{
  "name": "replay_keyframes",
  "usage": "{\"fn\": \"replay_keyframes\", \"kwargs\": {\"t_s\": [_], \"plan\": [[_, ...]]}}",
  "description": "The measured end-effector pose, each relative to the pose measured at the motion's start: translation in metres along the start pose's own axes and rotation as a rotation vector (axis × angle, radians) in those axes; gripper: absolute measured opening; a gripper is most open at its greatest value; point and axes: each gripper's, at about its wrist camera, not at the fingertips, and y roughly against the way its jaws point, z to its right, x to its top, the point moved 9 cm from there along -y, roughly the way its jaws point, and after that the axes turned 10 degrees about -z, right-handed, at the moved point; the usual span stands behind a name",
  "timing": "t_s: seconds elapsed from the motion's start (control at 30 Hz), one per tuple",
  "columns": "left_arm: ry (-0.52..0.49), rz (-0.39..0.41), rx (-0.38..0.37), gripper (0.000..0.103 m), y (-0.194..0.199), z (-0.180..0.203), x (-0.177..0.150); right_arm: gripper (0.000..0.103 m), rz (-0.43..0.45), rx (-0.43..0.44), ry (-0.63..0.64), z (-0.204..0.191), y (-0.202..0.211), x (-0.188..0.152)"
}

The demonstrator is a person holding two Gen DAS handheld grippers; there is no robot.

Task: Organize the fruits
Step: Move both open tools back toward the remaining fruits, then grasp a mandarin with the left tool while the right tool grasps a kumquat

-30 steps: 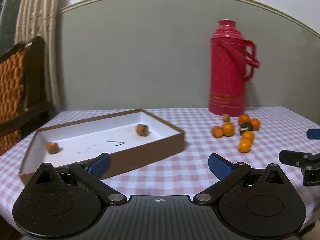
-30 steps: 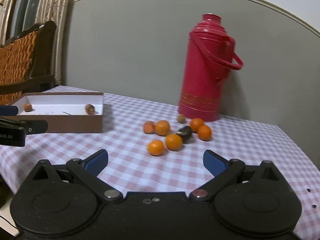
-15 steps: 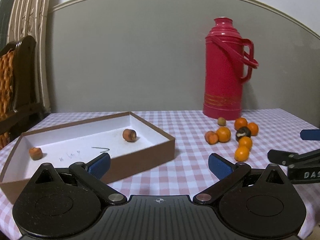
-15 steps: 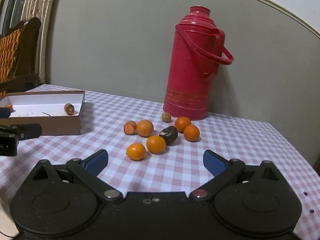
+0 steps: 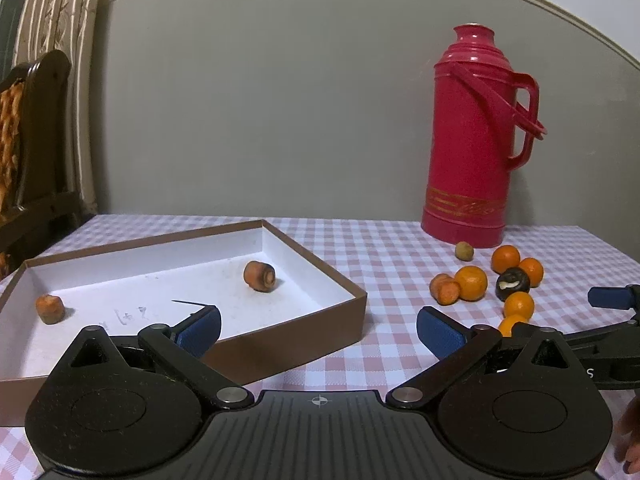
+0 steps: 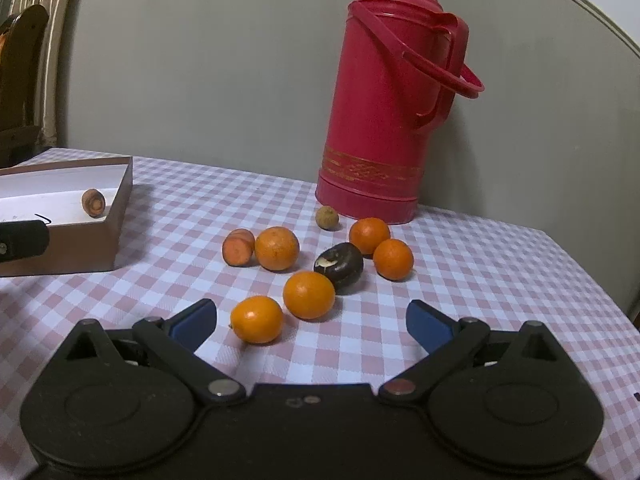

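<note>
Several small oranges lie in a cluster on the checked tablecloth with a dark fruit, a carrot piece and a small brown fruit. My right gripper is open and empty, just short of the nearest orange. My left gripper is open and empty at the near right corner of the brown box, which holds two carrot pieces. The cluster also shows in the left wrist view, to the right of the box.
A tall red thermos stands behind the fruit near the wall. A dark wooden chair stands at the table's left end. The table's right edge lies beyond the fruit.
Both grippers have moved forward and to the right. The fruit cluster is much closer to my right gripper. The box has shifted left in both views. Both grippers stay open.
</note>
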Motion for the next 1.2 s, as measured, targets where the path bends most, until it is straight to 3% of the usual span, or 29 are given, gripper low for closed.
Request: {"fn": "replay_keyframes", "kwargs": {"t_s": [0.5,0.6,0.97,1.2], "plan": [[0.008,-0.019,-0.001,0.103,-0.009,0.001,0.000,0.090,-0.113,0.019,0.015,-0.013,-0.023,0.002],[0.003,-0.023,-0.019,0.103,-0.010,0.008,0.000,0.084,-0.148,0.024,-0.018,-0.006,-0.029,-0.001],[-0.053,-0.032,-0.089,0.103,-0.020,0.051,0.005,0.083,-0.163,-0.020,-0.059,0.037,-0.033,-0.005],[-0.060,-0.039,-0.120,0.103,-0.023,0.069,0.004,0.082,-0.180,-0.036,-0.009,0.043,-0.032,-0.011]]}}
